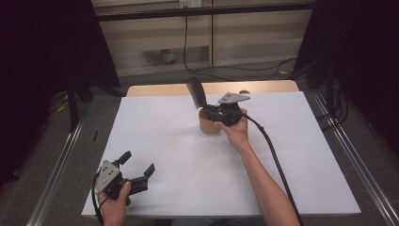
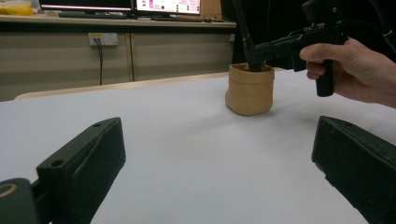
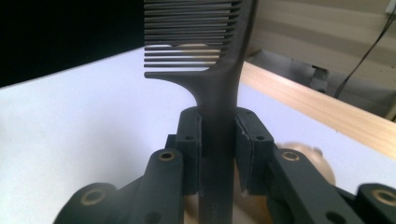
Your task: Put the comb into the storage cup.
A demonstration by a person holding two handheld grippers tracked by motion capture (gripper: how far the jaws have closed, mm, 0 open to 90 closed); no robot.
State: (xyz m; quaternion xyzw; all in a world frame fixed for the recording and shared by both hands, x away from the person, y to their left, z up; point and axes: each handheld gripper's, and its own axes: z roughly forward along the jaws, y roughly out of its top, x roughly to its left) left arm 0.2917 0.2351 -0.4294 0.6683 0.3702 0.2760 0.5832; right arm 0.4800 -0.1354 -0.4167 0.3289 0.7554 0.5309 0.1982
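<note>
Clamping the comb (image 3: pixel 219 93) by its handle, right gripper (image 3: pixel 218 154) lowers it into the pot (image 2: pixel 250 88); light, stiff, slippery plastic. Left gripper (image 2: pixel 215 158) gapes, holding nothing.

The right tool (image 3: pixel 218 154) clamps its two black jaws on the handle of a dark plastic wide-toothed comb (image 3: pixel 219 79), which stands upright with its teeth pointing left. Behind the jaws lies the white-covered table (image 3: pixel 70 135), its pale wooden edge (image 3: pixel 317 105) running diagonally at right. A blurred tan rounded container (image 3: pixel 303 154) sits just below and behind the jaws.
</note>
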